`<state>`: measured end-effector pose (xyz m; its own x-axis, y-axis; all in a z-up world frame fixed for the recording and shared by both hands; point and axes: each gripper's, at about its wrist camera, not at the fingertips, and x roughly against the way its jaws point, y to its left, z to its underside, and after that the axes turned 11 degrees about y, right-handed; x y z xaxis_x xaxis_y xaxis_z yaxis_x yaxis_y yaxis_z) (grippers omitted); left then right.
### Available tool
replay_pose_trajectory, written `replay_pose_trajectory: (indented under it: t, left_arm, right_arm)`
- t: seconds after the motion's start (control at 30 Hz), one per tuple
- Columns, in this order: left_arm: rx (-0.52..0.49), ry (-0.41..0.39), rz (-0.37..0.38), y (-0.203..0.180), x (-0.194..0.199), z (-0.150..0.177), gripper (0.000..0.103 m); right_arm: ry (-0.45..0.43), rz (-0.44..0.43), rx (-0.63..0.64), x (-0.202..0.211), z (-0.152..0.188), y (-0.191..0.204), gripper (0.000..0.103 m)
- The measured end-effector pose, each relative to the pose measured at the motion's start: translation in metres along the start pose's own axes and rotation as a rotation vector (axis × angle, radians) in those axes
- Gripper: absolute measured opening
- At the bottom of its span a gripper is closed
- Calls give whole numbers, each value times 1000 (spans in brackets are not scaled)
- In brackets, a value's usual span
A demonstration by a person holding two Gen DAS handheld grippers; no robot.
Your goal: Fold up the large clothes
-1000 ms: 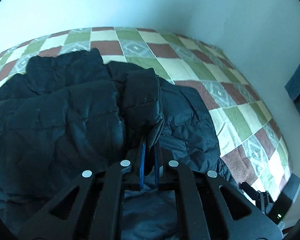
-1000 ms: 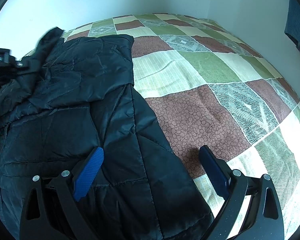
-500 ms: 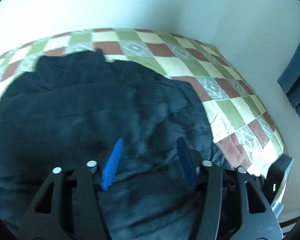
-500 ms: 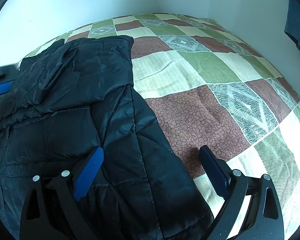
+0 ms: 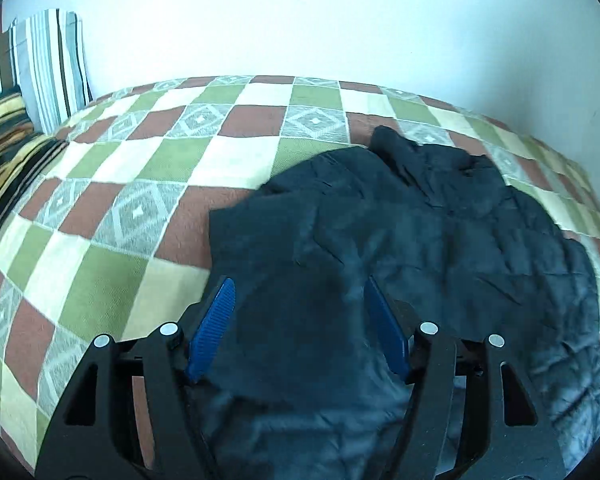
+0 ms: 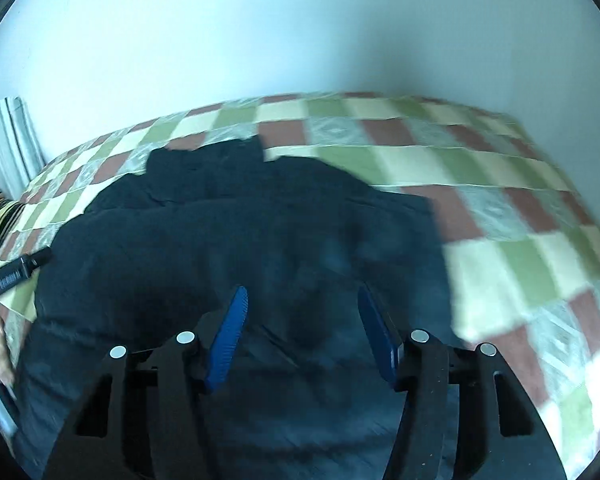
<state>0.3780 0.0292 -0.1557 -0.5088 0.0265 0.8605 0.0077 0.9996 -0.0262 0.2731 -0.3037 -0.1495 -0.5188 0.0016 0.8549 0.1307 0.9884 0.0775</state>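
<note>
A black puffer jacket (image 5: 420,248) lies spread on the checked bedspread (image 5: 148,184). My left gripper (image 5: 300,312) is open, its blue pads either side of the jacket's near edge, holding nothing. In the right wrist view the jacket (image 6: 228,240) fills the middle, blurred by motion. My right gripper (image 6: 300,320) is open above the jacket, empty. The left gripper's black tip (image 6: 16,272) shows at the left edge of that view.
Striped pillows (image 5: 48,60) and a dark yellow-striped blanket (image 5: 4,148) lie at the left end of the bed. A white wall (image 5: 300,20) runs behind the bed. Bare bedspread (image 6: 520,208) lies right of the jacket.
My left gripper opened and let go of the jacket sleeve, then swung left to the jacket's left side. My right gripper moved left over the jacket, still open.
</note>
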Motion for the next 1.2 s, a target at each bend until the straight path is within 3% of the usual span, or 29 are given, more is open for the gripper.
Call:
replay_pose_trajectory:
  t: [0.1, 0.27, 0.33, 0.6, 0.77, 0.93, 1.07, 1.2]
  left_arm:
    - [-42, 4, -48, -7, -16, -3, 67]
    - [-54, 83, -43, -5, -51, 3, 67]
    - [-65, 96, -50, -7, -62, 8, 67]
    - [-69, 94, -50, -7, -76, 16, 66]
    - [-92, 68, -82, -12, -54, 13, 62]
    - [-58, -3, -22, -11, -27, -2, 62]
    - [-60, 16, -56, -15, -46, -21, 62]
    - [-67, 100, -82, -17, -76, -25, 64]
  right_arm:
    - [-11, 31, 43, -31, -22, 25, 57]
    - [126, 52, 41, -87, -22, 24, 59]
    - [135, 53, 61, -99, -16, 23, 60]
    - [109, 57, 67, -103, -8, 25, 60]
    - [87, 49, 55, -81, -15, 23, 60]
    - [12, 22, 21, -54, -40, 21, 63]
    - [36, 76, 50, -75, -54, 28, 63]
    - [99, 108, 74, -105, -52, 29, 66]
